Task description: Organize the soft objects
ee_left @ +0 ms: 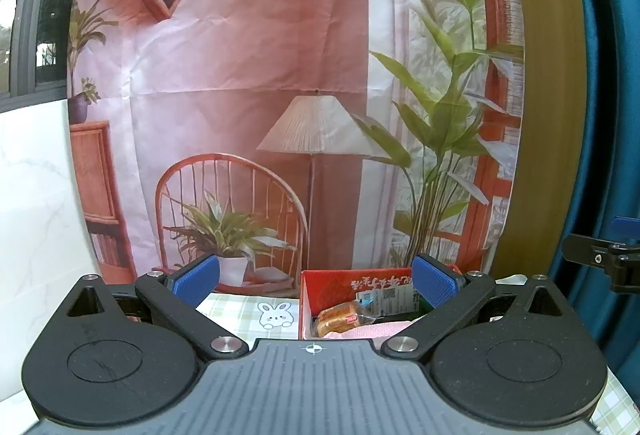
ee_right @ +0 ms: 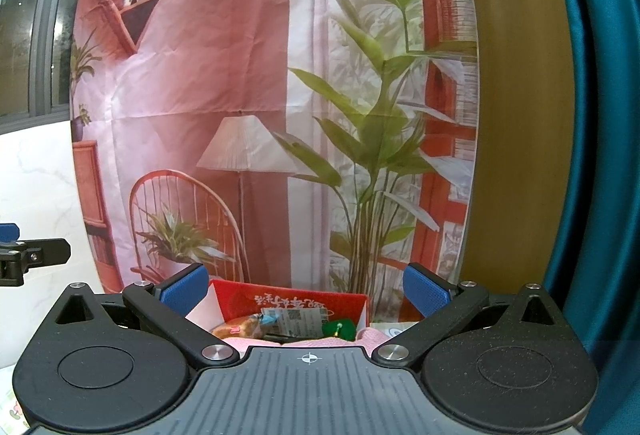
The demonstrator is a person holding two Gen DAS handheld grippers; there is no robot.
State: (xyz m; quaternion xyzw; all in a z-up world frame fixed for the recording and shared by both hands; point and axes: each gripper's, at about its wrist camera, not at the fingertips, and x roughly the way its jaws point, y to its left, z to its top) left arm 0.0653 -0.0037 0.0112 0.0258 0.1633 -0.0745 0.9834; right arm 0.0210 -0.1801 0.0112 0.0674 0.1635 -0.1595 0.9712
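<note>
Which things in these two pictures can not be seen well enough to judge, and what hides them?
- Red box floor and near wall: hidden by the gripper bodies in both views.
- Pink cloth: only its top edge shows above the right gripper; extent unknown.
- Green object: too small to identify.
- Packet label: print unreadable.
- Left gripper: open and empty; the table beneath is mostly hidden.

A printed backdrop (ee_left: 248,83) hangs beside a teal curtain (ee_right: 592,115).
</note>
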